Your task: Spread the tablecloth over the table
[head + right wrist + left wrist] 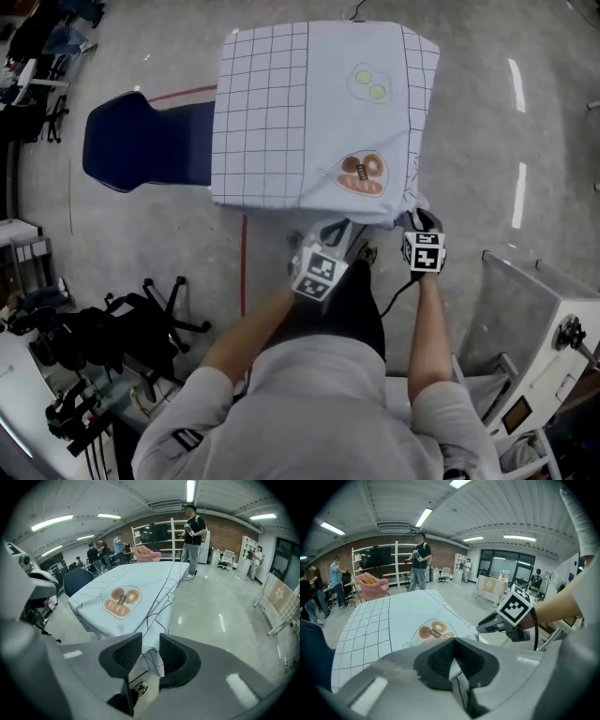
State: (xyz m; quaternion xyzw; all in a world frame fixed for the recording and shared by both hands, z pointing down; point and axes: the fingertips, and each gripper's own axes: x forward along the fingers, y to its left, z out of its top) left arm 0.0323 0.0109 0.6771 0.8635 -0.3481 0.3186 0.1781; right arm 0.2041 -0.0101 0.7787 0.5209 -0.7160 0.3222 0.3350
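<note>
R claw (pixel 150 645) spread, tablecloth (pixel 140 581) corner in btwn.

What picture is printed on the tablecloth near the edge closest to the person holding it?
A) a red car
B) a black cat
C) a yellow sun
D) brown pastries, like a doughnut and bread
D: the tablecloth has a brown doughnut-and-bread print close to its near edge in the head view.

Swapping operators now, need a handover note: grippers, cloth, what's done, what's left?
Left gripper: shut on the tablecloth at its near edge.
Right gripper: open; the cloth's corner hangs between its fingers, not pinched.
Done: cloth covers the table top, print up.
Left: probably release the left side, then smooth the bunched near corner.
</note>
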